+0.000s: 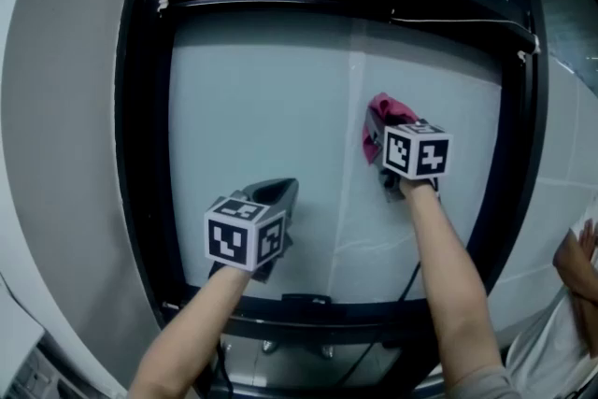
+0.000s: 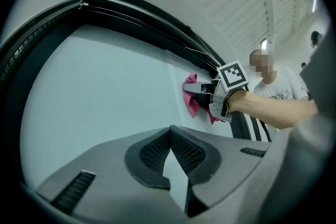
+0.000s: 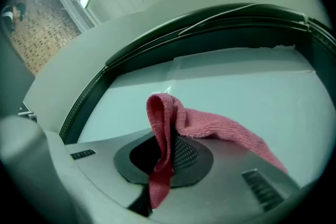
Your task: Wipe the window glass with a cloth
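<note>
The window glass (image 1: 262, 107) is a pale pane in a black frame (image 1: 140, 154). My right gripper (image 1: 388, 143) is shut on a pink cloth (image 1: 378, 112) and holds it against the right half of the pane. In the right gripper view the cloth (image 3: 210, 126) is pinched between the pads and drapes over the right jaw, with the glass (image 3: 236, 92) just ahead. My left gripper (image 1: 277, 190) hovers by the lower middle of the pane, shut and holding nothing. From the left gripper view (image 2: 170, 131), the right gripper (image 2: 202, 89) and cloth (image 2: 190, 99) show further along the glass (image 2: 94, 86).
A vertical seam (image 1: 350, 107) runs down the pane just left of the cloth. A thin cable (image 1: 448, 21) lies along the top frame bar. A grey wall (image 1: 65, 107) is to the left. A person in a white shirt (image 1: 570, 304) stands at the right edge.
</note>
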`<state>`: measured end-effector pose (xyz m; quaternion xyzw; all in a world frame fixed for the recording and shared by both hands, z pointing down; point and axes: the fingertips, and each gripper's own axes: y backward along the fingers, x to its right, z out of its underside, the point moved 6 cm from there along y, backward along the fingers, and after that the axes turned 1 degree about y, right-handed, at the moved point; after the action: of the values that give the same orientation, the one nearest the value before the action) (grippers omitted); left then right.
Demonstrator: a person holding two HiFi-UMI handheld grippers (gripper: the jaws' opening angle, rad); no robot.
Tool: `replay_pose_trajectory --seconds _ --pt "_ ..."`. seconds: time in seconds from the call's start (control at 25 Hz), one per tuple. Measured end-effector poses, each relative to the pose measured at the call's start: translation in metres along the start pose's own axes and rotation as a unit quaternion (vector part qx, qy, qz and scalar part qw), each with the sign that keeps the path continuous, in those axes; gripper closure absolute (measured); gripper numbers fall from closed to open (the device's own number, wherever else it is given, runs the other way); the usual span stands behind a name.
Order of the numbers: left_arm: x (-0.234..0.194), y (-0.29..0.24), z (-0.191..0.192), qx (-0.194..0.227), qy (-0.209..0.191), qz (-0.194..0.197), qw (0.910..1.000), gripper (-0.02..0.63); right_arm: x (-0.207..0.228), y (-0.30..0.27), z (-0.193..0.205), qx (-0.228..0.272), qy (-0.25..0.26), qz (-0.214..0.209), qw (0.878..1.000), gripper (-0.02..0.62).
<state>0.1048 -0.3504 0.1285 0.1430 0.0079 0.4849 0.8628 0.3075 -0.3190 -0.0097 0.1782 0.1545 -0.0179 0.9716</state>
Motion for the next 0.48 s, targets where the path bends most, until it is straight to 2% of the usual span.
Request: replay_pose_trajectory --seconds 0.48 --pt "-0.057 0.052 0.013 -0.011 0.007 -0.052 0.9986 0.6 -0.085 -0.038 0.002 -0.005 0.031 -0.051 0.998 0.583"
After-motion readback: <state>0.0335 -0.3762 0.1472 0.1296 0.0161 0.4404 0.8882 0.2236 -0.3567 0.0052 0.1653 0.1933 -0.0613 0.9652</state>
